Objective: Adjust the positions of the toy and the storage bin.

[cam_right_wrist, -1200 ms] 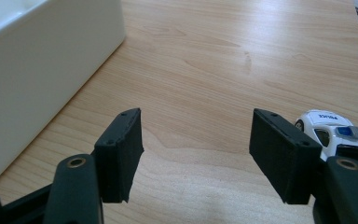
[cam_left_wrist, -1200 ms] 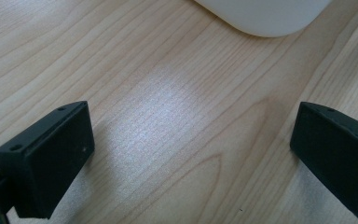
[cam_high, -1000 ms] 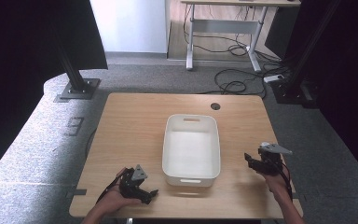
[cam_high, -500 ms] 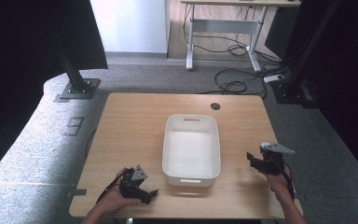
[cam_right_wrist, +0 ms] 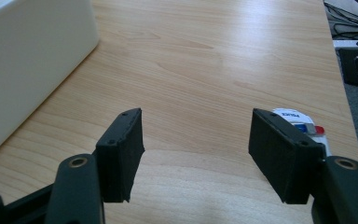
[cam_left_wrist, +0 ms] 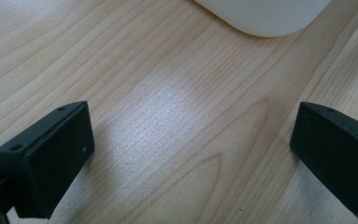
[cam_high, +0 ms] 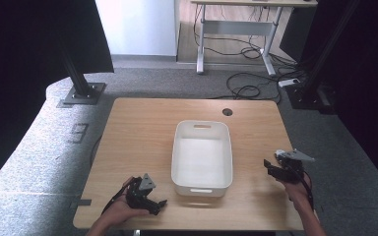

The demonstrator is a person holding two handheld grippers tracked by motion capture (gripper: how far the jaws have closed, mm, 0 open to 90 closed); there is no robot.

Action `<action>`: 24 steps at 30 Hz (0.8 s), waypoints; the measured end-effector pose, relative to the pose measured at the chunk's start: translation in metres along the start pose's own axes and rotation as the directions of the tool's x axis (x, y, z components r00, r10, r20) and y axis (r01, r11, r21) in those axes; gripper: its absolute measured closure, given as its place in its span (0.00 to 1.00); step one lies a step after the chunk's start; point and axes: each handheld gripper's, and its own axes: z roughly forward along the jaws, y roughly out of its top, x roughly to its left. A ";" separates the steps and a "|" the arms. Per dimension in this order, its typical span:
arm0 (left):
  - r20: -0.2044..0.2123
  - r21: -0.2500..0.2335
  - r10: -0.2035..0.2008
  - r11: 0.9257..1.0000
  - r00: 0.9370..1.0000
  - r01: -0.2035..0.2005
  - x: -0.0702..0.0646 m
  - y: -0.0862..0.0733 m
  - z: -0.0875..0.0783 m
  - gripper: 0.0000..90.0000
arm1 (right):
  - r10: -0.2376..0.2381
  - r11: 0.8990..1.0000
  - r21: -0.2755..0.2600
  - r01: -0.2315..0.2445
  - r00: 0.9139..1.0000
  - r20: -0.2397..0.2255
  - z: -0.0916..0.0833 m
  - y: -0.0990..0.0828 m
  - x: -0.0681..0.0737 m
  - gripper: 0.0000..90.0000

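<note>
A white plastic bin (cam_high: 202,184) stands empty in the middle of the wooden table (cam_high: 142,132). My left gripper (cam_high: 158,206) rests low at the table's near left, jaws open toward the bin's near corner (cam_left_wrist: 261,18), with bare wood between them (cam_left_wrist: 191,121). My right gripper (cam_high: 269,168) hovers at the table's right side, jaws pointing left and open (cam_right_wrist: 196,121) with nothing between them. A small white toy police car (cam_right_wrist: 303,125) lies on the table just behind the right-hand jaw in the right gripper view. The bin's side wall (cam_right_wrist: 32,60) is to its left.
A round cable hole (cam_high: 227,112) sits near the table's far edge. Beyond the table are grey carpet, black stand bases (cam_high: 82,92), loose cables (cam_high: 248,88) and another desk's legs (cam_high: 236,29). The table's right edge is close to my right hand.
</note>
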 end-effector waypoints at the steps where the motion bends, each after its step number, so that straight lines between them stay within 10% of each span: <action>1: 0.000 0.000 0.000 1.000 1.000 0.000 0.000 0.000 0.000 0.00 | 0.005 1.000 -0.001 -0.005 1.000 0.000 0.000 0.000 -0.002 0.39; 24: -0.001 0.001 -0.001 1.000 1.000 0.001 0.000 0.000 0.000 0.00 | 0.063 0.998 0.003 -0.064 0.996 0.056 -0.002 -0.008 -0.033 0.39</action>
